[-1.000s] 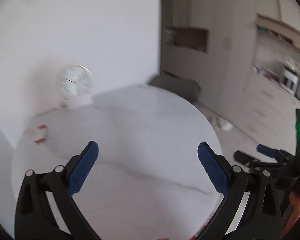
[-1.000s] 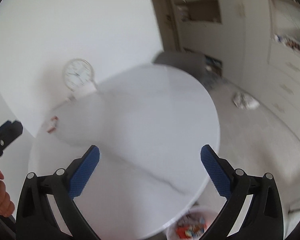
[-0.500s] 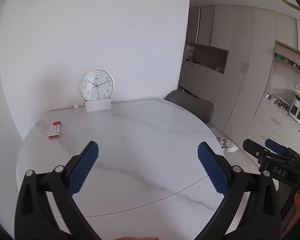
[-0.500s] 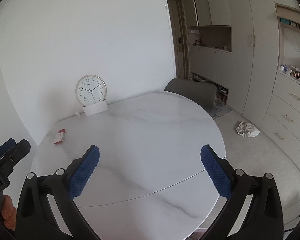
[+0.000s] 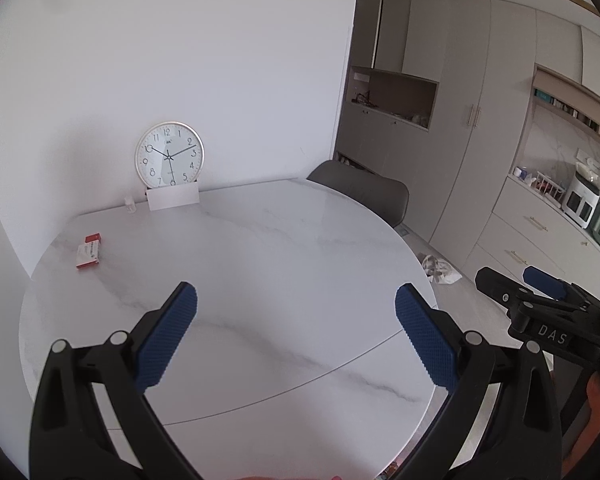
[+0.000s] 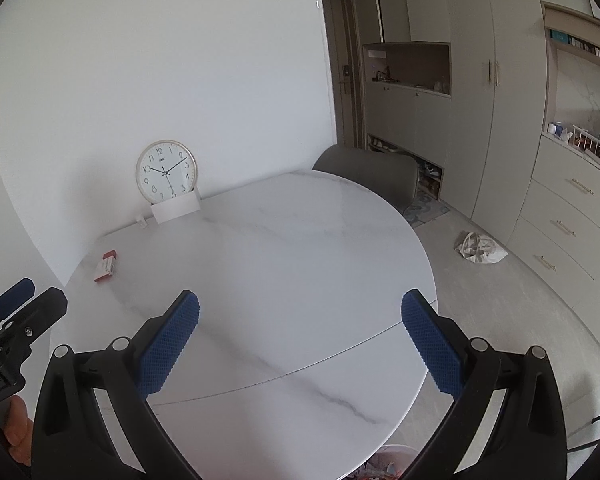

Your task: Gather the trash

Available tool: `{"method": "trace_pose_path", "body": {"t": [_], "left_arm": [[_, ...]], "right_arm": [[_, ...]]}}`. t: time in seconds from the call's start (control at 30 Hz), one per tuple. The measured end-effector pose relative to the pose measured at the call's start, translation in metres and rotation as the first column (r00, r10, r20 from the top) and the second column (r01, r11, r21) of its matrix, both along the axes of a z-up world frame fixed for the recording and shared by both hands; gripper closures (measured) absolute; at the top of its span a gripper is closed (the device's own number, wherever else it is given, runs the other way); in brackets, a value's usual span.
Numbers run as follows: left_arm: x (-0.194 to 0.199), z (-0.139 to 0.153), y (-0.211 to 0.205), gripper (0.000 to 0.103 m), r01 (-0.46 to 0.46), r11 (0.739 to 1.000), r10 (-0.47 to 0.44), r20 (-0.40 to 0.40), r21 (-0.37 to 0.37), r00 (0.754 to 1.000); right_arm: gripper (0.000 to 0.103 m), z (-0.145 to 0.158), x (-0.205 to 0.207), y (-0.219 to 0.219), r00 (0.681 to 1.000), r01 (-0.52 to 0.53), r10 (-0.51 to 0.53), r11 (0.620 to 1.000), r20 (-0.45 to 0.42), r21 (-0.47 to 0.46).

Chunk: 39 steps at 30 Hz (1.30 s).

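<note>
A small red and white box (image 5: pixel 89 254) lies at the far left of the round white marble table (image 5: pixel 260 264); it also shows in the right wrist view (image 6: pixel 106 266). A crumpled white bag (image 6: pixel 480 249) lies on the floor right of the table, also in the left wrist view (image 5: pixel 440 271). My left gripper (image 5: pixel 296 320) is open and empty above the table's near part. My right gripper (image 6: pixel 300 324) is open and empty beside it, and shows at the right of the left wrist view (image 5: pixel 540 292). A bin with colourful wrappers (image 6: pixel 380 468) peeks out below the table's near edge.
A round wall clock (image 5: pixel 169 155) stands on a white base against the wall at the table's back. A grey chair (image 6: pixel 368 176) is tucked in at the far right. Cabinets and drawers (image 6: pixel 560 216) line the right side of the room.
Both views have swung upward and settled, from a blurred look down at the table to a steady level view. Both grippers stay open.
</note>
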State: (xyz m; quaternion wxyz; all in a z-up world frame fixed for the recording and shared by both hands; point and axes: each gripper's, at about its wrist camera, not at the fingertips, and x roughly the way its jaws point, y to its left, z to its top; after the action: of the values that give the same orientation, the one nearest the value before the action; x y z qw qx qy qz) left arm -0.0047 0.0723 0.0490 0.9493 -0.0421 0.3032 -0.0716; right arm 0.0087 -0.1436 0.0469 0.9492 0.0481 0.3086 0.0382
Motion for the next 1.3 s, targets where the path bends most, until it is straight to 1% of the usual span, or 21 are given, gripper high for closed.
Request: {"method": "trace_pose_path", "body": {"t": [0.37, 0.87, 1.3], "left_arm": [[-0.001, -0.004, -0.005, 0.008, 0.011, 1.000, -0.011, -0.014, 0.018, 1.000], [-0.007, -0.010, -0.002, 0.008, 0.008, 1.000, -0.007, -0.033, 0.011, 0.999], [-0.009, -0.011, 0.003, 0.008, -0.001, 1.000, 0.001, -0.039, 0.000, 0.999]], "right_arm": [[0.003, -0.006, -0.006, -0.006, 1.000, 0.020, -0.019, 0.999, -0.017, 0.029], [0.003, -0.007, -0.017, -0.005, 1.000, 0.022, -0.022, 1.000, -0.019, 0.016], [0.003, -0.009, -0.019, 0.002, 0.999, 0.009, -0.009, 1.000, -0.039, -0.005]]}}
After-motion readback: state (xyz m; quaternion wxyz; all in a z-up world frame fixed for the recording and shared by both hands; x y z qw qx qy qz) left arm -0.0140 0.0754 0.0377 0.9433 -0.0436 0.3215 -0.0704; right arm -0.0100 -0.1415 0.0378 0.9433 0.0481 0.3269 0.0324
